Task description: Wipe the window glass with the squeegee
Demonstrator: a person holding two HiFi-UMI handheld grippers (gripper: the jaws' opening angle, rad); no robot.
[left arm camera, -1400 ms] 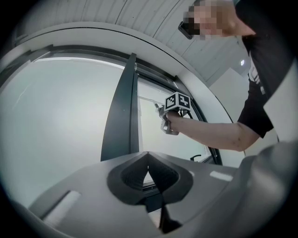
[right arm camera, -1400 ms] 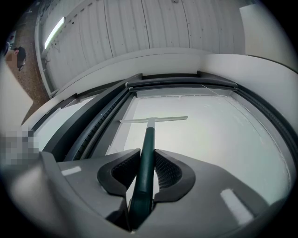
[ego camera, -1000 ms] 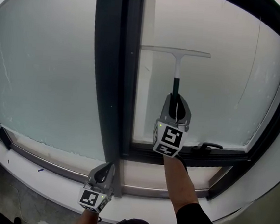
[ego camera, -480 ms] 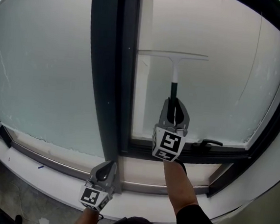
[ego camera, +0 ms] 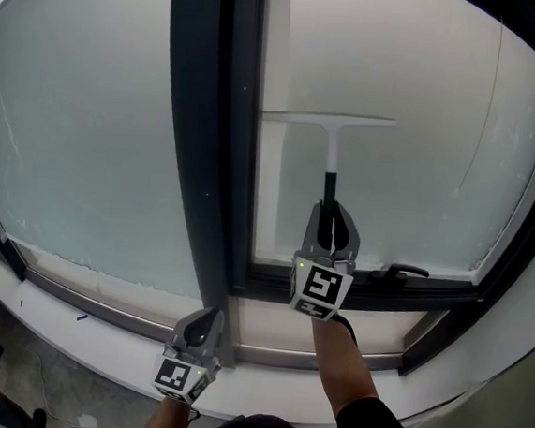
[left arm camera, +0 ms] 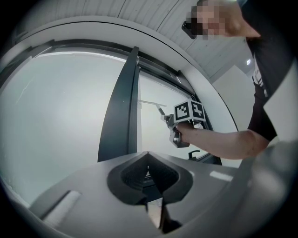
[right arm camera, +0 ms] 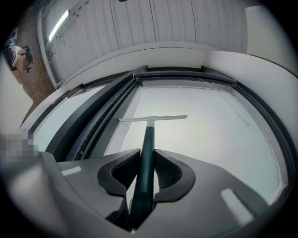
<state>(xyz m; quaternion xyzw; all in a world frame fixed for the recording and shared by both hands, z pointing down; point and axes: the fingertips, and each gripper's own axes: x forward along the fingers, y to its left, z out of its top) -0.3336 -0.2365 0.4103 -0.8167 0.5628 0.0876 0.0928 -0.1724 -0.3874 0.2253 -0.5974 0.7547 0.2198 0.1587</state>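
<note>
A squeegee (ego camera: 331,144) with a white T-shaped blade and a dark green handle lies flat against the frosted right window pane (ego camera: 429,102). My right gripper (ego camera: 330,226) is shut on the handle, below the blade; the right gripper view shows the handle (right arm camera: 146,160) pinched between both jaws and the blade (right arm camera: 152,119) level on the glass. My left gripper (ego camera: 202,329) hangs low by the sill, away from the glass, jaws closed together with nothing held (left arm camera: 150,174).
A thick dark mullion (ego camera: 205,127) splits the left pane (ego camera: 79,115) from the right one. A black window handle (ego camera: 403,270) sits on the lower frame right of my right gripper. The white sill (ego camera: 96,328) runs below.
The squeegee and my right gripper have slid a little down the right pane. The left gripper has stayed by the sill.
</note>
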